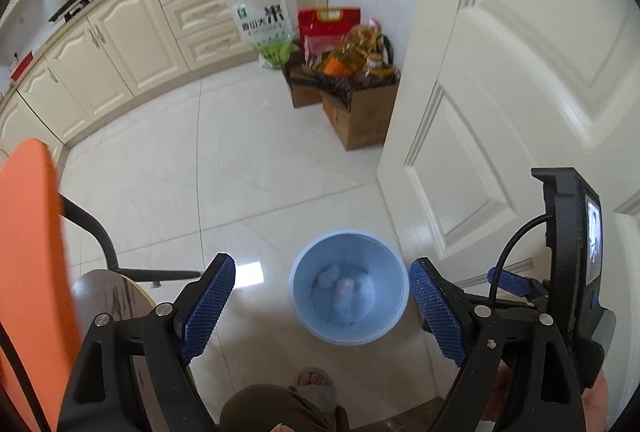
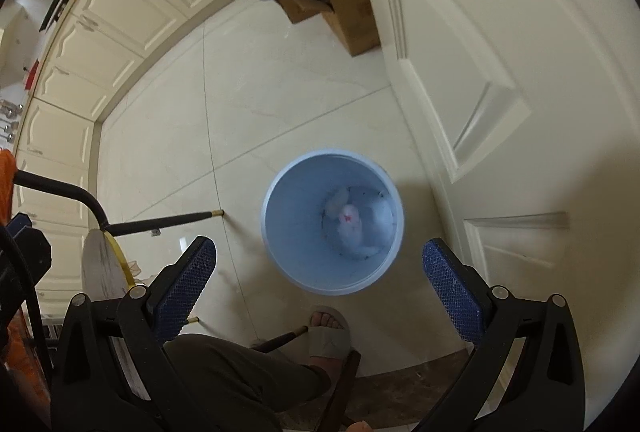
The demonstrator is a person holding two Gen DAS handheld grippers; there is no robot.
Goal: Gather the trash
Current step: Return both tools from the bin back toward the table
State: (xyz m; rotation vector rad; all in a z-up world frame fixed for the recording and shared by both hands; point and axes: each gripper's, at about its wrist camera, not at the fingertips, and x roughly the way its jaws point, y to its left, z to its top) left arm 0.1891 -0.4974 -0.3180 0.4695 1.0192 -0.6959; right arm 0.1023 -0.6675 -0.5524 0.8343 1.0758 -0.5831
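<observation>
Both my left gripper [image 1: 322, 306] and right gripper [image 2: 320, 282] are spread wide and empty above the round pale-blue plastic bin [image 2: 280, 252]. At twelve o'clock inside it lie crumpled white tissues [image 2: 352, 228]: light, soft, probably easiest pinched at any bunched fold.

Both views are bright and evenly lit by soft, daylight-like light. A sharp white patch of glare sits on the glossy floor tiles [image 1: 248, 274] in the left wrist view, perhaps a window's reflection. In the right wrist view a soft shadow falls beside the blue bin [image 2: 332, 224], across the floor and the foot of the door [image 2: 500, 72]. Strong fisheye bending curves the cabinets [image 1: 120, 44] and door edges, with black vignetting in the corners. The orange chair back [image 1: 30, 252] is smeared with blur. The paper wads [image 2: 352, 228] inside the bin look pale and soft.
</observation>
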